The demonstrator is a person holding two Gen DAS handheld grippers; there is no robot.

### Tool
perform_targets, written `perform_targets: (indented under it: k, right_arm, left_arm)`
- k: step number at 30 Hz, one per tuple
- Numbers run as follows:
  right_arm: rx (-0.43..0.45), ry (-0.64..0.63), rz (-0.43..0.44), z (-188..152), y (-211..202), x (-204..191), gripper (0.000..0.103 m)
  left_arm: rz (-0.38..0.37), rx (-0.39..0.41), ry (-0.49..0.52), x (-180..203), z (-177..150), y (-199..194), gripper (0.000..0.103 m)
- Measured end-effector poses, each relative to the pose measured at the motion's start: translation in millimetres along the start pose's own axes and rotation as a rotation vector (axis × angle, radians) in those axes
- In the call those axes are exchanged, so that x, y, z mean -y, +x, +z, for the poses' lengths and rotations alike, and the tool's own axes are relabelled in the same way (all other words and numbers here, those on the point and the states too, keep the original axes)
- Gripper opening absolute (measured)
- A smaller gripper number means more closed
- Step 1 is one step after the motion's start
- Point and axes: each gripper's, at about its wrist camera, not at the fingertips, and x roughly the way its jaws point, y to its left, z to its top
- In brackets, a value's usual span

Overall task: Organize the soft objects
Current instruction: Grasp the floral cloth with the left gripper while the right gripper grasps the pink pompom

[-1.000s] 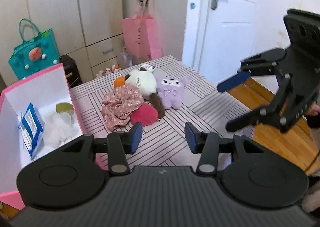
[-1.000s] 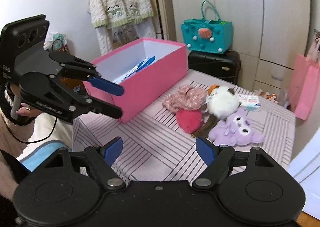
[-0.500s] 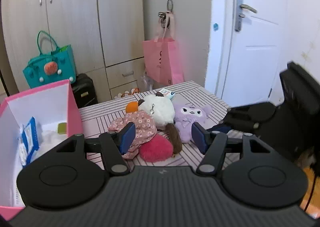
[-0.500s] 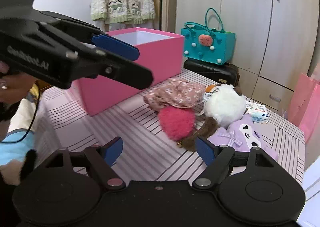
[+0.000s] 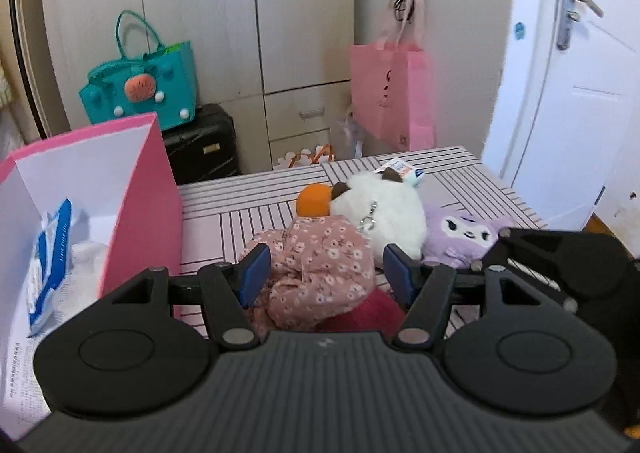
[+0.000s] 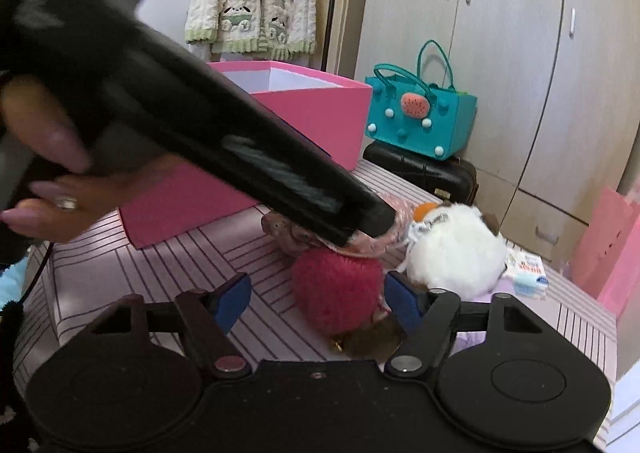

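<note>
While the left gripper [image 5: 322, 273] sits low in the middle of its view, its blue pads are spread wide on either side of the floral pink scrunchie [image 5: 320, 273], not visibly squeezing it. Over in the right wrist view, the right gripper [image 6: 316, 299] is spread too, framing the red pompom [image 6: 336, 293] at lower centre. White plush [image 5: 384, 213] and purple plush [image 5: 460, 237] huddle right of centre on the striped table [image 5: 248, 205]. Pink box [image 5: 140, 189] stands at the left edge, packets inside.
</note>
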Motion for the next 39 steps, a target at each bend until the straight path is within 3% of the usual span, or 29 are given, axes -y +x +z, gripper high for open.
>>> perform_targets:
  k: [8,13,18,23,25,27,31,35,39]
  right_arm:
    - [-0.064,0.035,-0.046,-3,22,2,0.058]
    - [-0.061,0.159,-0.045,-10,25,12,0.042]
    - [-0.038,0.279,-0.036,-16,14,19,0.035]
    - [-0.030,0.298,-0.047,-20,8,17,0.034]
    - [-0.029,0.301,-0.045,-20,6,17,0.034]
    - [-0.026,0.296,-0.049,-19,4,19,0.033]
    - [-0.018,0.301,-0.046,-20,0,16,0.033]
    - [-0.017,0.297,-0.050,-21,-4,12,0.032]
    - [-0.011,0.296,-0.047,-18,-6,10,0.032]
  left_arm:
    - [-0.055,-0.083,-0.153,-14,-2,25,0.062]
    - [-0.082,-0.106,-0.308,-27,-9,34,0.062]
    - [-0.041,-0.101,-0.304,-25,-15,41,0.059]
    - [-0.068,-0.092,-0.340,-23,-20,43,0.034]
    - [-0.042,-0.075,-0.315,-20,-21,41,0.020]
    - [-0.009,-0.051,-0.294,-17,-21,39,0.015]
    - [0.014,-0.018,-0.276,-15,-21,28,0.015]
    - [-0.022,-0.053,-0.334,-24,-24,21,0.015]
    - [-0.021,-0.038,-0.318,-24,-29,8,0.015]
